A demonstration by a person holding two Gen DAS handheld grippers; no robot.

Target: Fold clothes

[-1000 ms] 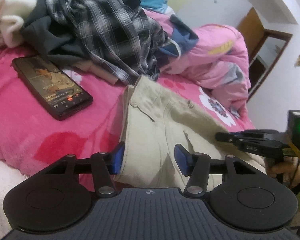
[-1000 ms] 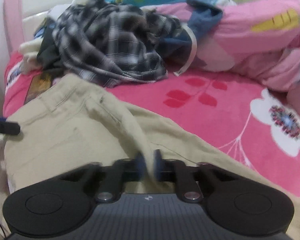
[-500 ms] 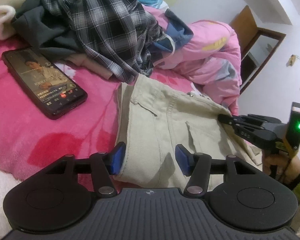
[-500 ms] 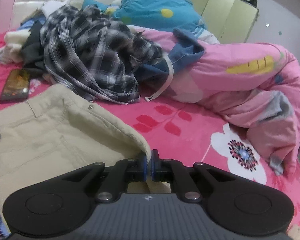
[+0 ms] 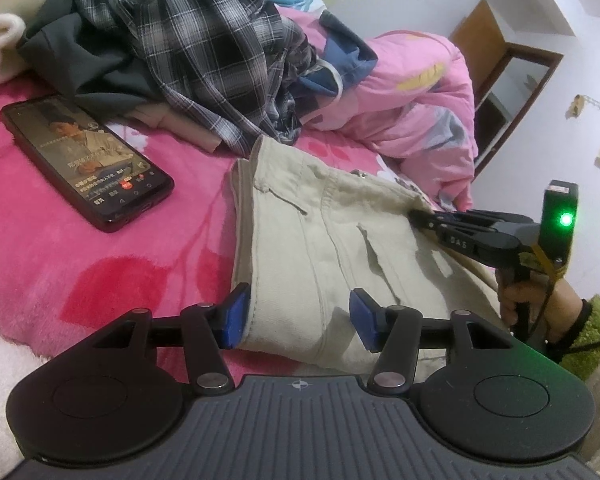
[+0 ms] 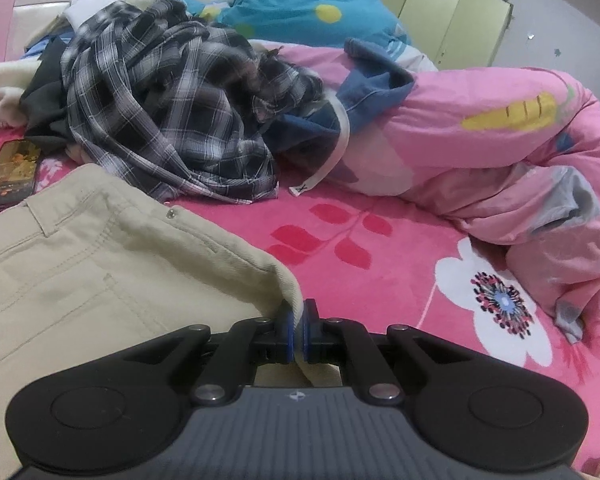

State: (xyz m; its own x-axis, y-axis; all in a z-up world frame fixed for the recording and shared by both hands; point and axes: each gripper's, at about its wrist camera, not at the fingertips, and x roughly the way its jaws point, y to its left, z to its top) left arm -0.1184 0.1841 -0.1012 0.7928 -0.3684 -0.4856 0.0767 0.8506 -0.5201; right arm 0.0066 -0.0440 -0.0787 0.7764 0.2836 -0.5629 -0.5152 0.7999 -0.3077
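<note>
Beige trousers edge dragged sideways, right gripper fingers clamped; left gripper apart.

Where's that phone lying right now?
In the left wrist view the phone lies screen-up on the pink blanket, left of the beige trousers and just in front of the plaid shirt pile.

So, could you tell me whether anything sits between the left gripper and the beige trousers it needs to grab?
Nothing visible does. The left gripper is open with the folded edge of the beige trousers already between its pads. The phone lies off to the side on the pink blanket, and the right gripper is shut on the far edge.
</note>
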